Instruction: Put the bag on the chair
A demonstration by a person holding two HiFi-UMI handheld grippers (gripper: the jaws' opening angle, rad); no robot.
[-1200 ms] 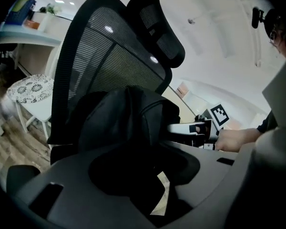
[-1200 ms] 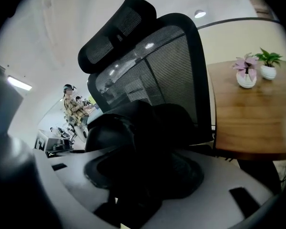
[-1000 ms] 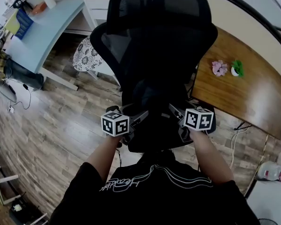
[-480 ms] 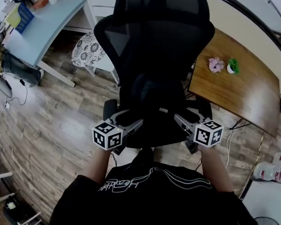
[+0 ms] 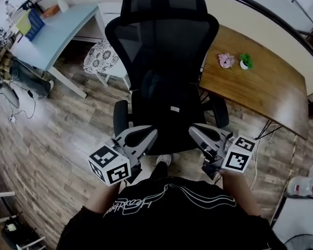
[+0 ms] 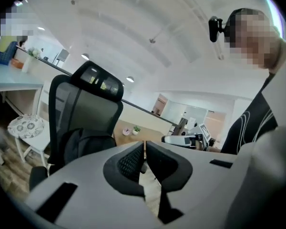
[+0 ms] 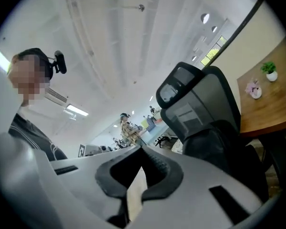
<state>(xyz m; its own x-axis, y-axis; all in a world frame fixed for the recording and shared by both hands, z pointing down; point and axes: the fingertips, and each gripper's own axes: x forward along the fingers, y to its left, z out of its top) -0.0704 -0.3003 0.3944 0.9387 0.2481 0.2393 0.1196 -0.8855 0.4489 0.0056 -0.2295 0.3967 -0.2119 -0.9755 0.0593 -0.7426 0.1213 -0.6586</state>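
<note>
The bag [image 5: 159, 90] is black and sits on the seat of the chair [image 5: 164, 30], between the two armrests, leaning on the backrest. A small white tag shows on its front. We see nothing touching it.

The left tool [image 6: 145, 149] has its jaws together with nothing between the pads. The right tool [image 7: 142, 148] is the same, jaws together and empty. In the head view both hang just off the seat's front edge, one at each front corner. They point at the chair and are apart from the bag.

We judge the placing done. The bag rests on the chair, neither tool holds it, and we see no strap in either tool. What may be left is a check that the bag sits firm against the backrest. We cannot tell that from here, since black on black hides its outline and base. No further grasp looks needed.

A wood table [image 5: 261, 95] stands to the chair's right, touching or just beside the right armrest; we cannot tell which. Two small plants [image 5: 235, 61] sit on it, one pink, one green. A stool [image 5: 100, 56] with a patterned cushion stands left of and behind the chair, and a pale blue table [image 5: 52, 33] is further left. A wood-plank floor [image 5: 57, 139] lies under everything. The right gripper view shows another person far off in the room, small.
</note>
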